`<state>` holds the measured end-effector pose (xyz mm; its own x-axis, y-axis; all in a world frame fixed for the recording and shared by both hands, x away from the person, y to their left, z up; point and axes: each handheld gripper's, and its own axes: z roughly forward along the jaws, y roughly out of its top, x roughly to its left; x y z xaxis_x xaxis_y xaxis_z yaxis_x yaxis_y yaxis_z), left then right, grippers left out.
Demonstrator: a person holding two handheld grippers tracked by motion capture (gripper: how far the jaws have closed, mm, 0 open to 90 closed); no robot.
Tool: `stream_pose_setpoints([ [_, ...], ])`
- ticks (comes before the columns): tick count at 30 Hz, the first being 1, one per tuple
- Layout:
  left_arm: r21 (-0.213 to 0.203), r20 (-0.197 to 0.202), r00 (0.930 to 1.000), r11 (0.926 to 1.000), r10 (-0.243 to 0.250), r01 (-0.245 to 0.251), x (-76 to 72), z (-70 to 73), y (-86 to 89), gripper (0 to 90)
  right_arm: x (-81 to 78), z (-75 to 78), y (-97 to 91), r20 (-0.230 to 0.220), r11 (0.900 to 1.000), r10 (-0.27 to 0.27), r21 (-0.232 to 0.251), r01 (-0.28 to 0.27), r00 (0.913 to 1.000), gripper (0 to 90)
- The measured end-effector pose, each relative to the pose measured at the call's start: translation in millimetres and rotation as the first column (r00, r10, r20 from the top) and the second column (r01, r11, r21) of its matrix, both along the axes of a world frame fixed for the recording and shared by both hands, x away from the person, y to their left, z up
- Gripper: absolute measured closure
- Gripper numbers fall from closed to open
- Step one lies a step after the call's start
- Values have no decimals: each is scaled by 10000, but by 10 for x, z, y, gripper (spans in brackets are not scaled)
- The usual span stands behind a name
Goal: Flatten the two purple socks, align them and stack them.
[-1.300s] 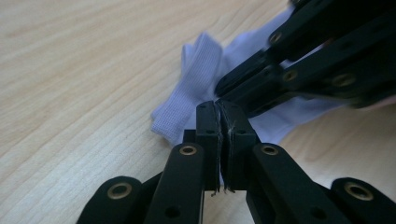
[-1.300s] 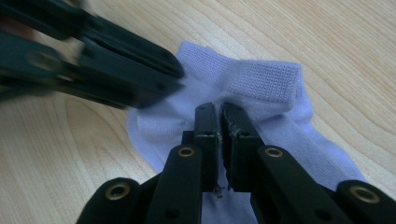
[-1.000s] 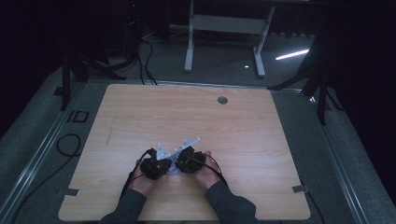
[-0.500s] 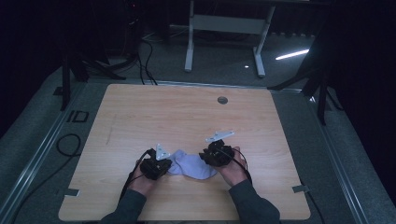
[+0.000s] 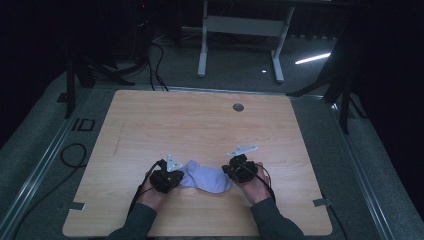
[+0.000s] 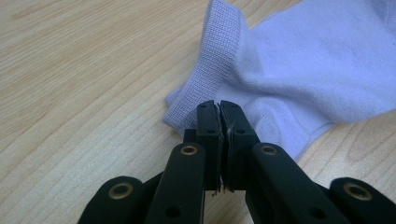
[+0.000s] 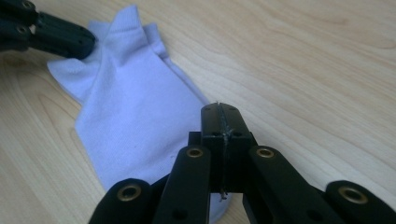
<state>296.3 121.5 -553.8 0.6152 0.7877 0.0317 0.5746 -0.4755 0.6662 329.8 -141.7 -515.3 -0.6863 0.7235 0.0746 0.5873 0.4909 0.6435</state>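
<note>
While sock (image 5: 205, 177) lies between them, left tongs (image 6: 218, 108) pinch cuff, right tongs (image 7: 220, 112) closed at toe.

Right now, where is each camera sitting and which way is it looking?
High view: above the table, looking forward and down; forearms, left hand-held gripper, right hand-held gripper.
Left gripper view: rides that gripper, looks along its shut jaws pinching the sock cuff.
Right gripper view: rides its gripper, jaws shut at the sock's other end.
All share the sock.
</note>
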Motion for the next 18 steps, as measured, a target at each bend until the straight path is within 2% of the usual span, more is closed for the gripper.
stream_pose_setpoints([
  [1, 0, 0, 10000, 10000, 0, 0, 0, 0, 0, 869, 0, 0, 0, 0, 10000, 0, 0, 0, 10000, 897],
  [3, -10, -5, 10000, 10000, 11, -11, 1, 0, 0, 869, -24, 23, -41, -1, 9997, -50, 233, 50, 10000, 742],
  [5, 1, 0, 10000, 10000, 26, -26, -1, 0, -2, 869, -50, 1, -35, -42, 9996, -12, 280, 13, 10000, 650],
  [7, 1, 7, 10000, 10000, 41, -41, -2, 0, -4, 869, -62, -20, -23, -90, 9997, 3, 253, -1, 10000, 641],
  [8, -11, 17, 10000, 10000, 54, -54, -3, -1, -6, 869, -74, -79, 6, -311, 9999, 126, 108, -122, 9994, 634],
  [10, 3, 16, 10000, 10000, 39, -39, -3, -1, -4, 869, -76, -149, 41, -453, 9995, 83, -314, -98, 9989, 646],
  [12, 2, 17, 10000, 10000, 33, -33, -4, -1, -3, 870, -72, -194, 50, -569, 9989, 123, -454, -149, 9983, 773],
  [14, -7, 17, 10000, 10000, 24, -23, -4, -2, -1, 869, -75, -177, 35, -496, 9990, 45, -452, -68, 9988, 849],
  [18, -11, 2, 10000, 10000, 31, -31, -8, -2, -1, 870, -73, -49, -34, -165, 9992, -162, -379, 156, 9997, 856],
])
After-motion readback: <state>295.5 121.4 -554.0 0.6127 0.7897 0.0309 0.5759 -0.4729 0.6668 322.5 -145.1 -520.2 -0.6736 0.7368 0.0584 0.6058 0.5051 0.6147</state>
